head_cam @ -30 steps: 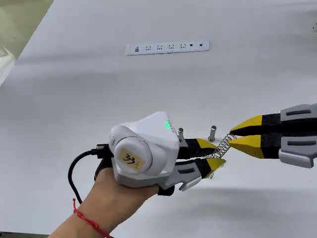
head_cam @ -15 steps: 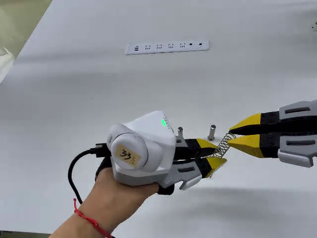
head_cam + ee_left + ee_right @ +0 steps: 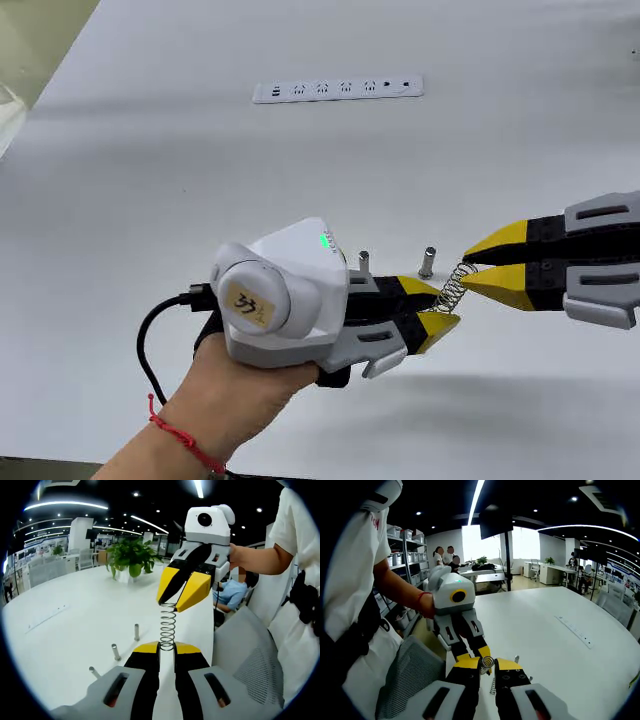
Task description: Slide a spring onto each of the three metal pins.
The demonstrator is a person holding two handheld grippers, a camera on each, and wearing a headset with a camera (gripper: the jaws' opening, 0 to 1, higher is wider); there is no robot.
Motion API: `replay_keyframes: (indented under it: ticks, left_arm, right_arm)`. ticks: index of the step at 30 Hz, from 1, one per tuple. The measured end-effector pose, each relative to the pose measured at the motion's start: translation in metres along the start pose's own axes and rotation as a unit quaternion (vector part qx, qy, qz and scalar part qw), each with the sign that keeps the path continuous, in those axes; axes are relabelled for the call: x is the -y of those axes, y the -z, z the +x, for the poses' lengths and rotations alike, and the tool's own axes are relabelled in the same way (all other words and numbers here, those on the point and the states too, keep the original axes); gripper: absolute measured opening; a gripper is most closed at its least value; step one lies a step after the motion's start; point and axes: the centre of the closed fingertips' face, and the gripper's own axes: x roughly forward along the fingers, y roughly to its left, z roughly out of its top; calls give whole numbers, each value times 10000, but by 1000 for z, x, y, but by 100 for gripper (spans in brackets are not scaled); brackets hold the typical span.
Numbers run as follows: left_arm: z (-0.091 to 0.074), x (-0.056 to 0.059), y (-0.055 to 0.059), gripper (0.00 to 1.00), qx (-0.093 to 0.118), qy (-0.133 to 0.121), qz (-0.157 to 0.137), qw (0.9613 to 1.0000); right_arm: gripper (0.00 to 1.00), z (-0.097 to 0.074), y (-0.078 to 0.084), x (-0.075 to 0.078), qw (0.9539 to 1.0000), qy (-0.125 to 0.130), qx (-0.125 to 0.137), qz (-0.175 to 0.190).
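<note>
A small steel spring [image 3: 452, 288] hangs in the air, stretched between both grippers. My left gripper [image 3: 440, 308], held in a hand with a red wrist cord, is shut on its lower end. My right gripper [image 3: 468, 272] comes in from the right and is shut on its upper end. In the left gripper view the spring [image 3: 167, 625] rises from my own tips [image 3: 167, 647] to the right gripper's yellow tips [image 3: 175, 599]. Three upright metal pins [image 3: 136, 631] [image 3: 115, 651] [image 3: 93, 672] stand bare on the white table, just beyond the grippers; two pins [image 3: 364, 260] [image 3: 428, 262] are seen from the head.
A white power strip [image 3: 338, 90] lies far back on the white table [image 3: 150, 200]. A black cable [image 3: 150, 340] trails from the left gripper. A grey mesh chair [image 3: 415, 675] and the person's body are close behind the grippers.
Both grippers keep their hold on the spring. They sit a touch higher in the picture, which has itself shifted slightly.
</note>
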Motion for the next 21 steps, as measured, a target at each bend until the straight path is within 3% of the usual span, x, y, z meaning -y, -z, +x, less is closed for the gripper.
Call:
replay_keyframes:
  ticks: [3,7,12,15,18,21]
  left_arm:
    - [0,0,0,6,2,10,8,10000]
    - [1,1,0,6,-9,25,30,10000]
    - [3,3,-1,6,-35,72,74,9999]
    - [5,4,-2,6,-59,116,111,9999]
    - [8,5,-2,6,-105,157,174,9997]
    - [10,7,-3,6,-98,195,197,9996]
  right_arm:
    - [12,0,-1,-2,10000,-52,15,73]
    - [17,-3,1,-3,9996,-179,-207,-55]
    - [23,-8,4,-4,9929,-566,-864,-585]
    - [23,-10,4,-4,9837,-835,-1279,-949]
    - [23,-8,8,-1,9686,-1143,-1739,-1364]
    - [22,-4,11,-1,9556,-1418,-2035,-1594]
